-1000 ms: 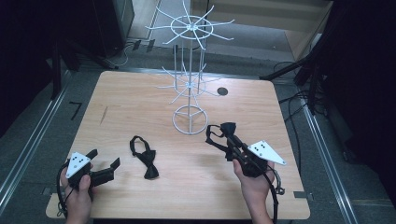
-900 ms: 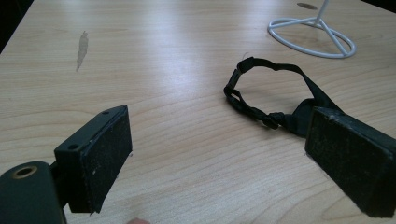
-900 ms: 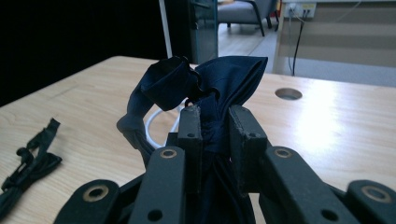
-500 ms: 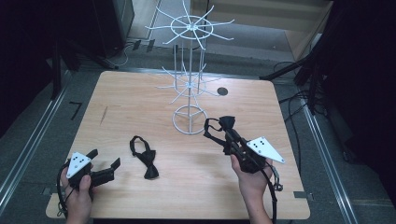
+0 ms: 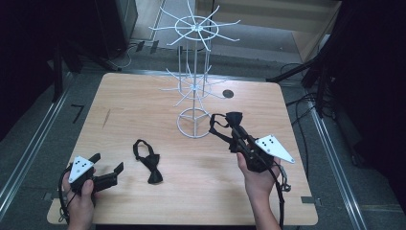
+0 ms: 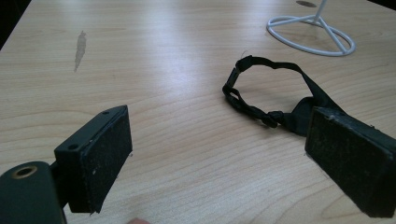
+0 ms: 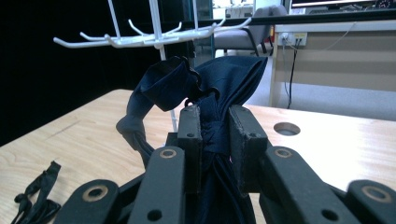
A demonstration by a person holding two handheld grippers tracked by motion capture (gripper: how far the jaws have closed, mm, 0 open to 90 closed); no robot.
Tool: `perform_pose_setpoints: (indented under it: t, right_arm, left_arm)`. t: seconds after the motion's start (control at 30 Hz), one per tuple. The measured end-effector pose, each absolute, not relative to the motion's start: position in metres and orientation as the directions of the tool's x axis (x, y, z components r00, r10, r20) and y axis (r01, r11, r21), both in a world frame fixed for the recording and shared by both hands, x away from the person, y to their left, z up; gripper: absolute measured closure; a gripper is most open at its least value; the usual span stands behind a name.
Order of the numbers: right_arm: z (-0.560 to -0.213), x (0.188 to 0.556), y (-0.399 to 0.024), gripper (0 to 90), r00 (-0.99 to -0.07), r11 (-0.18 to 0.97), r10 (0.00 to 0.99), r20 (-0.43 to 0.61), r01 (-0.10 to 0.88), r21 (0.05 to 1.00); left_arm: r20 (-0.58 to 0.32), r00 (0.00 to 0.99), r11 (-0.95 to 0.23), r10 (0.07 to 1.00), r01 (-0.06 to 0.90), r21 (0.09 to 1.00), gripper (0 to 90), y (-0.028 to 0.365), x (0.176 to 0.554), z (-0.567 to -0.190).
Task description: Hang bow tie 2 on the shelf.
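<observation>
two hand-held grippers, two dark bow ties and one white wire rack share a light wooden table (image 5: 143,100). the right gripper (image 5: 233,130), held in the person's right hand (image 5: 258,179) at the near right of the table, has its two jaws pinched narrow on the knot of a dark bow tie (image 5: 234,118), lifted clear of the tabletop just to the right of the rack's ring base; in the right gripper view the same bow tie (image 7: 210,88) bunches up above the two pads, its strap (image 7: 135,126) hanging in a loop to one side. the second bow tie (image 5: 148,163) lies flat on the wood near the middle front, its strap curled in a ring behind the bow, well apart from the held one. the left gripper (image 5: 106,168) rests low at the near left corner in the person's left hand (image 5: 79,203), its two jaws spread wide with nothing between them; in the left gripper view the lying bow tie (image 6: 268,95) sits on the table beyond the two black pads (image 6: 105,154), partly behind the far one. the single display rack (image 5: 194,76) stands toward the back middle of the table, with two tiers of white hooks on one upright pole above a round wire base. one small round hole (image 5: 228,94) marks the tabletop to the right of the rack.
</observation>
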State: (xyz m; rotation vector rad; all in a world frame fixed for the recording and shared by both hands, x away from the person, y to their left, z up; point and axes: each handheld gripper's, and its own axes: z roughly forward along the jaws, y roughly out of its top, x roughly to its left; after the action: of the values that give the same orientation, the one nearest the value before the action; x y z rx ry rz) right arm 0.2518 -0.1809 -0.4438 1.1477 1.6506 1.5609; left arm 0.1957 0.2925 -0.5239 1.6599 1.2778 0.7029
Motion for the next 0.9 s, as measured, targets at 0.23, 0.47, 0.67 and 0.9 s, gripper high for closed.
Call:
perform_pose_setpoints:
  t: [0.23,0.47,0.67,0.9]
  right_arm:
    - [-0.433,0.256,-0.180,77.0,-0.455,-0.065,0.879,0.139,0.173,0.983]
    - [-0.426,0.260,-0.180,77.0,-0.452,-0.075,0.880,0.142,0.163,0.984]
    - [-0.421,0.264,-0.181,77.0,-0.450,-0.084,0.881,0.146,0.157,0.984]
    - [-0.418,0.269,-0.183,77.0,-0.444,-0.088,0.883,0.152,0.161,0.983]
  left_arm:
    - [-0.084,0.305,-0.062,0.948,0.439,0.896,8.1,0.292,0.196,-0.524]
    - [-0.085,0.306,-0.061,0.948,0.439,0.896,8.1,0.293,0.196,-0.524]
    - [-0.084,0.306,-0.062,0.948,0.439,0.896,8.1,0.293,0.196,-0.524]
    - [-0.085,0.306,-0.061,0.948,0.439,0.896,8.1,0.293,0.196,-0.524]
